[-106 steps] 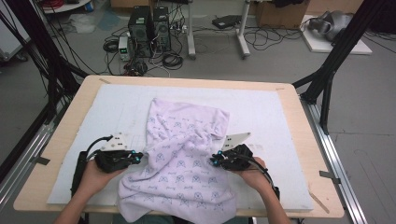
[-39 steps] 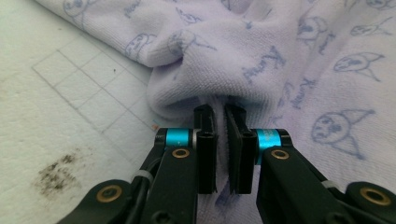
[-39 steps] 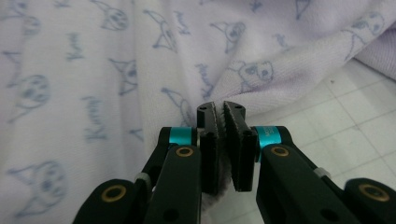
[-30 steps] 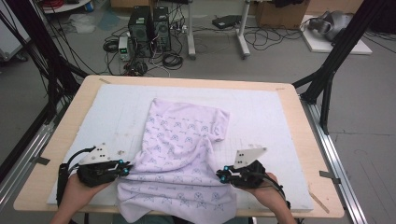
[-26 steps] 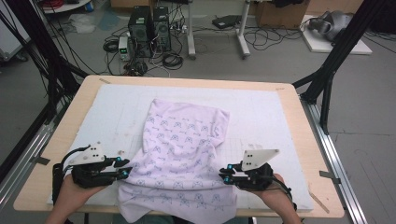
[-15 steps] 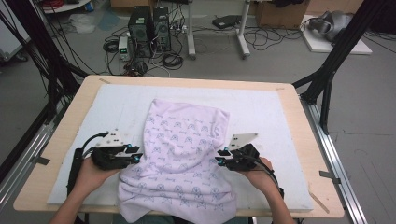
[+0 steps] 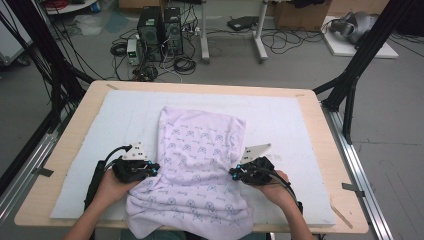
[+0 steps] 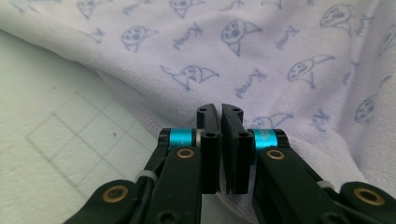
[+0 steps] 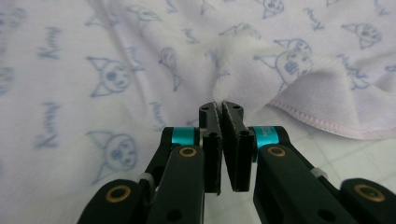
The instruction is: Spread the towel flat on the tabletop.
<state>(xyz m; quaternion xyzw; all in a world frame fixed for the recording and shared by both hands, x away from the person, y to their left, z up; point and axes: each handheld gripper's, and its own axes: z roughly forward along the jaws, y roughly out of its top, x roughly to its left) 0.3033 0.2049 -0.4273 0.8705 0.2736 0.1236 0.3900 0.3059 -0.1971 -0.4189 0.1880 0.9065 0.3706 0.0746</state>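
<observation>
A lilac towel (image 7: 200, 165) printed with blue cat faces lies lengthwise on the white mat (image 7: 100, 125), its near end hanging over the table's front edge. My left gripper (image 7: 156, 170) is at the towel's left edge and my right gripper (image 7: 231, 174) at its right edge, both pointing inward. In the left gripper view the left gripper (image 8: 219, 109) has just closed its jaws, tips on the towel's (image 8: 280, 56) hem. In the right gripper view the right gripper (image 9: 219, 106) has just closed too, pinching a pucker of the towel (image 9: 93, 70).
The mat covers most of a wooden table (image 7: 65, 150) with metal rails along both sides. Bare mat (image 8: 56, 130) lies left of the towel and more mat (image 9: 336, 154) to its right. Computers and cables sit on the floor beyond the far edge.
Both grippers have moved from near the front edge inward and away from me to the towel's side edges. The towel's near part has drawn in narrower.
</observation>
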